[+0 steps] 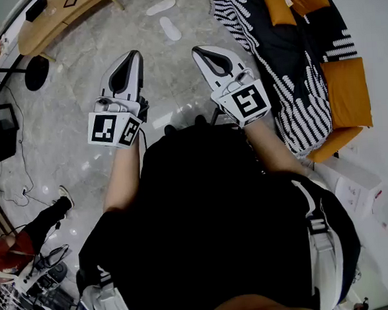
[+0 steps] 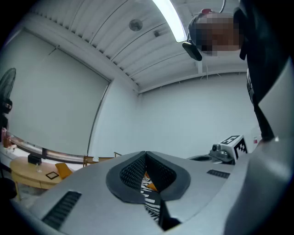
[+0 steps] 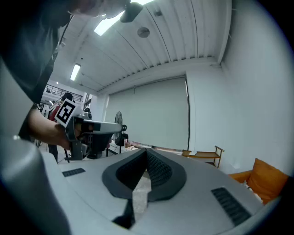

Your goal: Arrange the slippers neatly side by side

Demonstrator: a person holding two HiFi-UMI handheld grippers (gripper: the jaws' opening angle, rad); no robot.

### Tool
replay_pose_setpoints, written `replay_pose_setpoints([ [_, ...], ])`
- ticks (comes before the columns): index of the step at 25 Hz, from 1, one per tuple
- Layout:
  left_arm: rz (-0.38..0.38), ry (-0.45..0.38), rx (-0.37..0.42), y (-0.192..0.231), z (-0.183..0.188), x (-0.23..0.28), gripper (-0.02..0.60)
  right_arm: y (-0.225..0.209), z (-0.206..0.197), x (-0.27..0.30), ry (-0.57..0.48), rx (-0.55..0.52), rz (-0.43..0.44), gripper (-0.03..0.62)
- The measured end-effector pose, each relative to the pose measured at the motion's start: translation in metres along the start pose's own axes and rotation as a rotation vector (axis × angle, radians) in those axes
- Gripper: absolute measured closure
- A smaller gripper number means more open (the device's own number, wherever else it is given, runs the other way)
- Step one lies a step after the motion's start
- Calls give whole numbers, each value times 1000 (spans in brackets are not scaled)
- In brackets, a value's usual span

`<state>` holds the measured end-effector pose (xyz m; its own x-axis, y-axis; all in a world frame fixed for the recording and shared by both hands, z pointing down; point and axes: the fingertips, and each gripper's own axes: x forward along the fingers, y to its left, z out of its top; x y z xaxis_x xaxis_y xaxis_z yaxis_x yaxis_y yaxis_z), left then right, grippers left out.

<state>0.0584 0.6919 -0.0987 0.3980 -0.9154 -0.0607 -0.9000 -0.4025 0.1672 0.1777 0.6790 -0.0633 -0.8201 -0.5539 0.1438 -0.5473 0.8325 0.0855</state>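
At the far left of the head view I see a wooden table (image 1: pixel 58 18), with a black disc-shaped base (image 1: pixel 36 72) just beside it on the grey marbled floor (image 1: pixel 96 85). Moving right, the left gripper (image 1: pixel 133 56) is held out in front of the person's body, roughly level. Its own camera shows the two jaws clenched tip to tip with nothing caught between them.

Beyond the gripper tips, near the top edge and roughly between the two tools, the two white slippers (image 1: pixel 164 17) lie on the floor. They are close together but apart, and each is turned at a different angle, so they are not side by side. Neither gripper touches them.

Next comes the right gripper (image 1: pixel 198 51), tipped slightly downward. Its jaws are also pressed together and empty. Both grippers angle slightly towards each other, and their tips are well apart.

On the right, a black-and-white striped throw (image 1: pixel 295 91) is draped over a seat, with orange cushions (image 1: pixel 345 91) lying on and beside it.
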Motion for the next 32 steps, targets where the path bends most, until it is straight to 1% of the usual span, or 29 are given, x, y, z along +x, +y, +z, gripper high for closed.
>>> replay_pose_setpoints([
  [2,33,2,7,3,-3,-3,566,-4,-1,1,1,62,-21,563],
  [4,53,7,12,2,-8,-7,566,-11,-5,0,7,102,-42,563],
  [6,74,24,26,1,-18,-7,566,-21,-14,-2,18,121,-66,563],
  [9,146,57,20,12,-37,-4,566,-43,-24,-1,31,148,-125,563],
  [12,206,68,25,20,-42,-11,566,-56,-24,-6,12,162,-190,563],
  [14,237,86,42,16,-47,-19,566,-54,-26,-18,-2,171,-199,563],
  [16,262,97,30,15,-52,-24,566,-51,-26,-28,-25,180,-184,562],
  [18,257,84,36,11,-50,-22,566,-52,-20,-32,-78,181,-165,562],
  [20,229,66,82,2,-42,-17,566,-54,-13,-37,-131,160,-152,562],
  [21,218,62,95,-2,-39,-14,566,-56,-12,-39,-139,153,-148,562],
  [24,216,82,79,-6,-45,-8,566,-60,-18,-42,-130,174,-132,562],
  [26,215,101,65,-9,-51,-4,566,-61,-21,-49,-164,192,-106,562],
  [29,171,89,56,-19,-53,7,566,-66,-20,-59,-238,212,-82,562],
  [32,129,94,48,-24,-59,17,566,-72,-32,-59,-224,227,-86,562],
])
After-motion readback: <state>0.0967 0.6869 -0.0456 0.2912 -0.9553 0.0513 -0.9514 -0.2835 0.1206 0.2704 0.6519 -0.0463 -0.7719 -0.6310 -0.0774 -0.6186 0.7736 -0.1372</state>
